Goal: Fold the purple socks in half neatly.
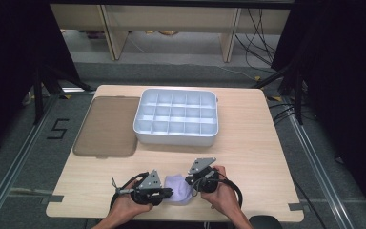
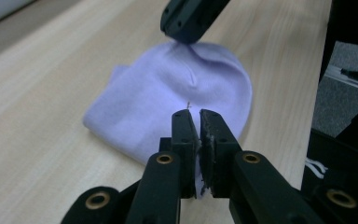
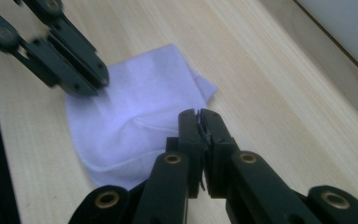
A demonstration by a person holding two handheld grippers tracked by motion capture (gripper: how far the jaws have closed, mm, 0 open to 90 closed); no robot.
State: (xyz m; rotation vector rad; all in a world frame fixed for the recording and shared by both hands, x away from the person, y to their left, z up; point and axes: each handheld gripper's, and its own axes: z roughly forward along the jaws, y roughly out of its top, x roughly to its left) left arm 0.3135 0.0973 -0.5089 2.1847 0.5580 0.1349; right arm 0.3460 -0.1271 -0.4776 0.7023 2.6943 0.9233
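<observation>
A small lavender cloth (image 1: pixel 178 188) lies rumpled on the wooden table near its front edge, between the two hand-held grippers. My left gripper (image 1: pixel 170 193) comes at it from the left; in the left gripper view its jaws (image 2: pixel 195 114) stand together with a sliver of the cloth (image 2: pixel 168 93) pinched low between them. My right gripper (image 1: pixel 189 183) holds the opposite edge. There the fabric puckers under its tip (image 2: pixel 182 37). In the right gripper view the jaws (image 3: pixel 199 113) are closed at the cloth (image 3: pixel 140 102), and the left gripper (image 3: pixel 95 86) is on the far edge.
A white tray (image 1: pixel 176 138) divided into several compartments sits at the table's middle back. A brownish translucent lid (image 1: pixel 107 126) lies flat to its left. The table's front edge runs just under the hands, and bare wood (image 1: pixel 257 157) lies to the right.
</observation>
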